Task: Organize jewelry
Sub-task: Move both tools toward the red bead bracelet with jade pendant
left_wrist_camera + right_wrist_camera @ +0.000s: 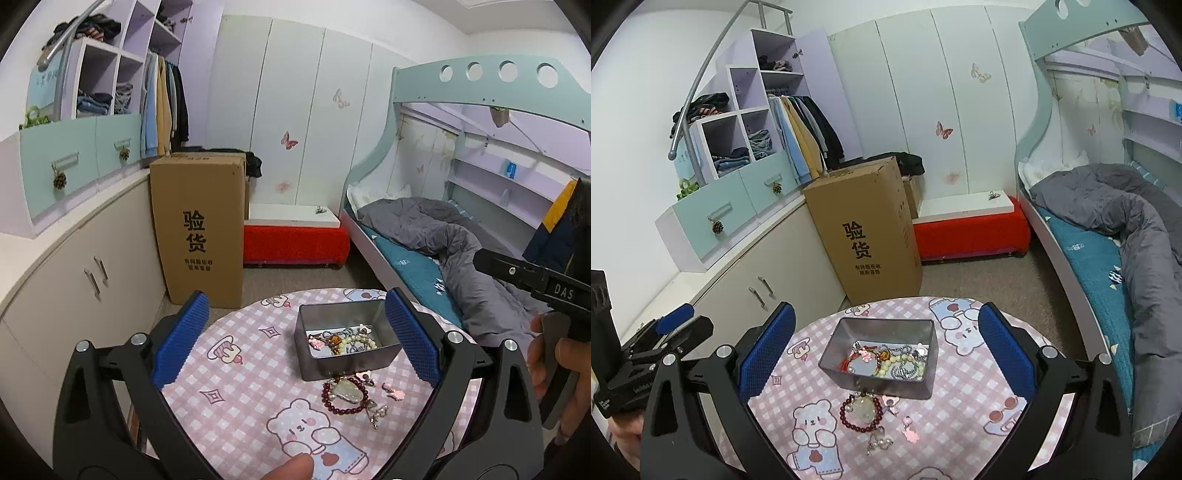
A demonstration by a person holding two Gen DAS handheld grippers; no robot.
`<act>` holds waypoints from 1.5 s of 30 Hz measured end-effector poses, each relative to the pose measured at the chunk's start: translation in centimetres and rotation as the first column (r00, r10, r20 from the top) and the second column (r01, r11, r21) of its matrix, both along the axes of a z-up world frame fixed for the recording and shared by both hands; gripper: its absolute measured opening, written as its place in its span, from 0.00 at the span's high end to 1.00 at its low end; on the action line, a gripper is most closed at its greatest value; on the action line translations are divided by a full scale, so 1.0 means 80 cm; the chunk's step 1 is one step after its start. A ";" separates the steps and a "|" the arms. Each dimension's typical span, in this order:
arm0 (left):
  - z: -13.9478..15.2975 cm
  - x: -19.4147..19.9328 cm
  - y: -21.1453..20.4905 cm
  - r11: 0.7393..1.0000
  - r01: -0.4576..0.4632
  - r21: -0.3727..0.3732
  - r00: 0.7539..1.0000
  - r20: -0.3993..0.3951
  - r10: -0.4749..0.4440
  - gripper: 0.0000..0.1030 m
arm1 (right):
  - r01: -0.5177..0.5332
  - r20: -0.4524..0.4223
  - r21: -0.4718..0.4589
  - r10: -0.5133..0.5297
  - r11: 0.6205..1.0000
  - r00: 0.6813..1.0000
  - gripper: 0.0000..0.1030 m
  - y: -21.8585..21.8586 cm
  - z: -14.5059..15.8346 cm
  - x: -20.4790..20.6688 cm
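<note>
A grey metal tin (343, 365) (846, 373) stands on a round table with a pink checked cloth (236, 398) (964, 410). It holds several bracelets, chains and charms (345, 341) (890, 360). In front of it on the cloth lie a dark red bead bracelet (334, 402) (849, 419) with a pale pendant, a pink charm (395, 393) (910, 434) and a small silver chain (376, 413) (877, 445). My left gripper (295, 328) is open and empty above the table. My right gripper (886, 332) is open and empty, also above the tin.
A tall cardboard box (199, 229) (868, 229) stands on the floor behind the table. A low cabinet (55, 280) runs along the left. A bunk bed with a grey duvet (443, 229) (1126, 221) is on the right. A red bench (295, 240) stands by the wardrobe.
</note>
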State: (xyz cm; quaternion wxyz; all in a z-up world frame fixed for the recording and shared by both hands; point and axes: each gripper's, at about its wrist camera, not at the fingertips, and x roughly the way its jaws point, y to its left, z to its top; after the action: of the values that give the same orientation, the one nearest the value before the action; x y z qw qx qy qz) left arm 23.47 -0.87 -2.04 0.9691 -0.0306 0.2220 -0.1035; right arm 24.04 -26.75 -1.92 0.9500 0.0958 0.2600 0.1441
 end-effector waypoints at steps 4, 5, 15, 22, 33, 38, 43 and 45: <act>-0.009 -0.017 0.002 0.999 -0.008 0.044 1.000 0.003 0.008 0.09 | 0.018 0.004 0.005 -0.018 1.000 1.000 0.07 -0.006 -0.009 -0.027; -0.012 -0.019 0.002 0.999 -0.008 0.046 1.000 -0.004 0.009 0.09 | 0.025 -0.004 0.002 -0.025 1.000 1.000 0.07 -0.008 -0.015 -0.035; -0.075 -0.035 0.014 0.999 0.003 0.043 0.990 -0.138 0.003 0.09 | 0.017 -0.110 -0.074 -0.026 0.997 0.994 0.07 0.002 -0.076 -0.072; -0.116 -0.036 0.018 0.999 0.007 0.043 0.975 -0.222 0.003 0.09 | -0.080 -0.206 -0.122 0.054 0.989 0.977 0.07 0.035 -0.129 -0.071; -0.164 -0.005 0.001 0.998 0.045 0.051 0.949 -0.316 -0.026 0.09 | -0.187 -0.355 -0.126 0.132 0.974 0.925 0.29 0.078 -0.208 -0.038; -0.188 0.037 -0.025 0.994 0.088 0.063 0.926 -0.373 -0.059 0.09 | -0.183 -0.363 -0.128 0.126 0.975 0.923 0.29 0.079 -0.215 -0.032; -0.214 0.068 -0.050 0.989 0.116 0.091 0.901 -0.428 -0.067 0.11 | -0.174 -0.367 -0.130 0.116 0.976 0.923 0.29 0.072 -0.217 -0.031; -0.222 0.078 -0.059 0.986 0.128 0.107 0.894 -0.443 -0.067 0.17 | -0.174 -0.366 -0.129 0.116 0.976 0.923 0.29 0.071 -0.220 -0.029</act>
State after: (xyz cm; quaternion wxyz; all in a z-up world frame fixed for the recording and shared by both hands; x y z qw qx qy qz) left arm 29.69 -5.62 -19.83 0.8876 0.0231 0.4420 -0.1273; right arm 21.73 -21.07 -19.54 0.8783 0.0248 0.4449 0.1731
